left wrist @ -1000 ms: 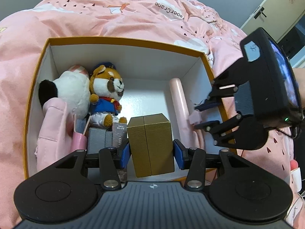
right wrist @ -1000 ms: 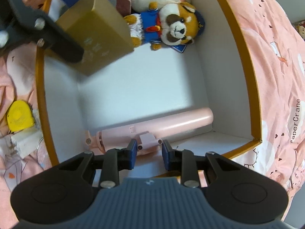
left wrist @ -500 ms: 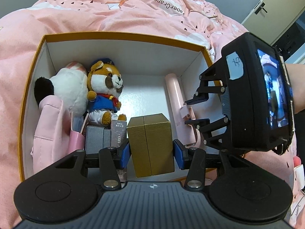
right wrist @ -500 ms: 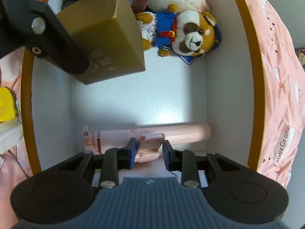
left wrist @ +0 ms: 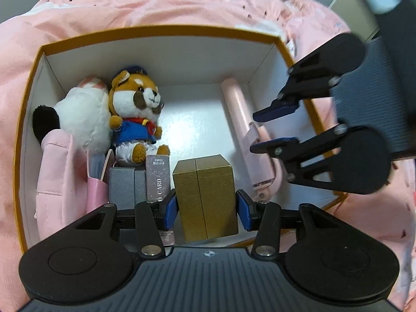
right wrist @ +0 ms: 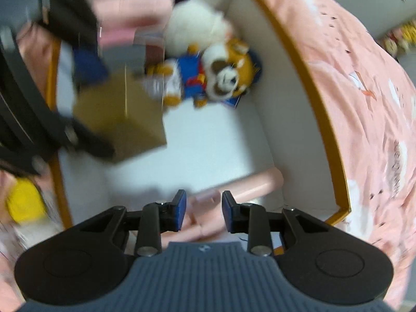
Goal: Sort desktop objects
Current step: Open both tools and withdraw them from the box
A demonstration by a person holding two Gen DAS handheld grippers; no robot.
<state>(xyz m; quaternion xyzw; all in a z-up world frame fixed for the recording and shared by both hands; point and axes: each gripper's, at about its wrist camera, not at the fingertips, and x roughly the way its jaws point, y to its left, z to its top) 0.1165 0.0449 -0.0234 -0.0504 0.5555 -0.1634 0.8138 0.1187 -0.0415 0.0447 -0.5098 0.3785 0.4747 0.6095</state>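
Left wrist view, left to right. An orange-rimmed white cardboard box (left wrist: 161, 30) on pink bedding holds a pink fabric pouch (left wrist: 53, 171) at left, then a brown plush dog in blue (left wrist: 136, 119). At lower centre the left gripper (left wrist: 206, 205) is clamped on a gold rectangular carton (left wrist: 205, 192), low inside the box.

At right the right gripper (left wrist: 270, 127) stands parted, empty, over a pink selfie stick (left wrist: 247, 135).

Judgement: placement step; next, release the carton onto the box floor.
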